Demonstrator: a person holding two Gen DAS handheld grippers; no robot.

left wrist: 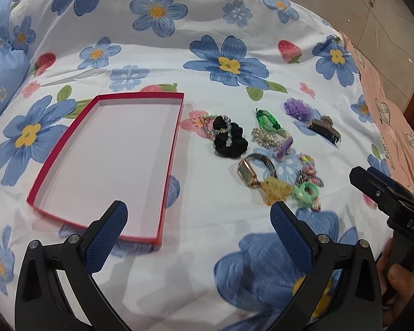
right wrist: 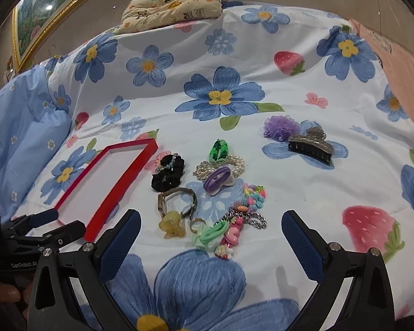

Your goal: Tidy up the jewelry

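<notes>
Open bedsheet (right wrist: pixel 303 193) right of clustered jewelry pile (right wrist: pixel 218 193); red tray (left wrist: pixel 102 162) blocking left side, interior free.

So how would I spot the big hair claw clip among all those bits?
Start at the red tray on the flowered bedsheet and look right, past the cluster. The black claw clip lies farthest right, beside a purple pom-pom; alone there, it has black teeth and a glittery silver top.

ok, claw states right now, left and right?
Left claw: open, holding nothing.
Right claw: open, holding nothing.
</notes>
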